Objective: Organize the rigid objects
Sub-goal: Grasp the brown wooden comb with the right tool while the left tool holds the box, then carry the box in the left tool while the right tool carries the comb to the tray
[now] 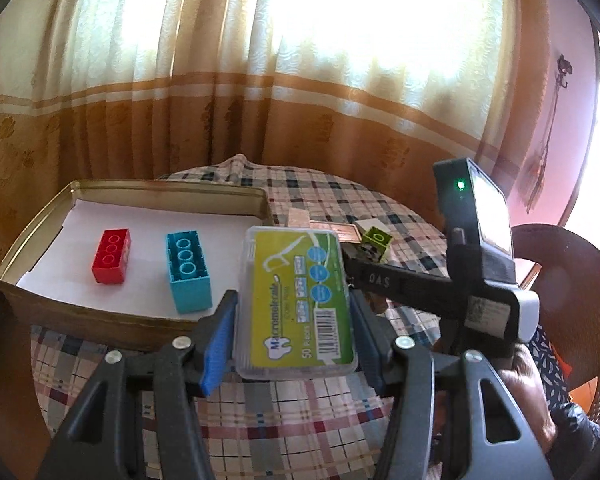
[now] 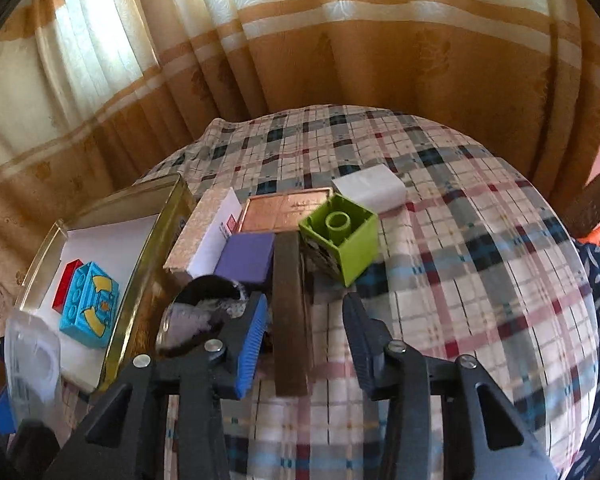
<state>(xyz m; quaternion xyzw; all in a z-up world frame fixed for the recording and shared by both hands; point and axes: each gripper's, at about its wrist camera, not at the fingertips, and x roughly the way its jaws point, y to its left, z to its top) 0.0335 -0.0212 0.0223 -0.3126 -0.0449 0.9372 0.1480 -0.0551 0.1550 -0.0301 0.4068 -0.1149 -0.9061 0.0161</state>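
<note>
Checked cloth (image 1: 300, 412) is covering the round table, and above it the left gripper (image 1: 296, 316) is clamping a clear plastic floss-pick box (image 1: 296, 300) just beside the gold tin tray (image 1: 40, 236) holding ridged red (image 1: 111, 256) and blue (image 1: 188, 270) bricks. Right of the tray, the right gripper (image 2: 304, 332) is angling down, jaws parted around a flat brown bar (image 2: 290, 320) without pressing it, a hollow green brick (image 2: 342, 236) lying just beyond.

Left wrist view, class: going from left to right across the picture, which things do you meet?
red block → blue block → floss pick box → green block
</note>
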